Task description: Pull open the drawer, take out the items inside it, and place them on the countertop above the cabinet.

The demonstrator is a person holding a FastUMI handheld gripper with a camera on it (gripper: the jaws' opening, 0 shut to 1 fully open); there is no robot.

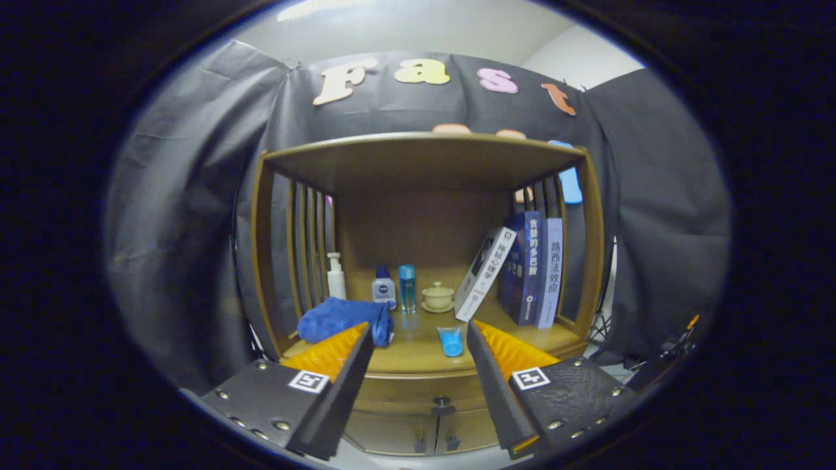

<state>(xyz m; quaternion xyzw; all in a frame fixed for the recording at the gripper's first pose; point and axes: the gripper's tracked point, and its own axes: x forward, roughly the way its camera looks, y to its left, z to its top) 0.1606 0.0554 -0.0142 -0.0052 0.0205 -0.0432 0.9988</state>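
A wooden cabinet stands ahead of me, with a countertop (418,356) under an open shelf frame. Its drawer (418,393) sits just below the countertop, closed, with a small dark knob (443,405) in the middle. My gripper (418,352) is open, its fingers spread wide with nothing between them, and it hovers in front of the countertop edge, above the knob. A small light-blue item (450,341) lies on the countertop between the fingers. A rolled blue towel (343,318) rests on the countertop by the left finger.
Further back on the countertop stand a white pump bottle (336,277), a small white bottle (383,287), a clear blue bottle (407,288) and a lidded cream cup (437,296). Books (522,271) lean at the right. Two lower doors (428,434) sit under the drawer.
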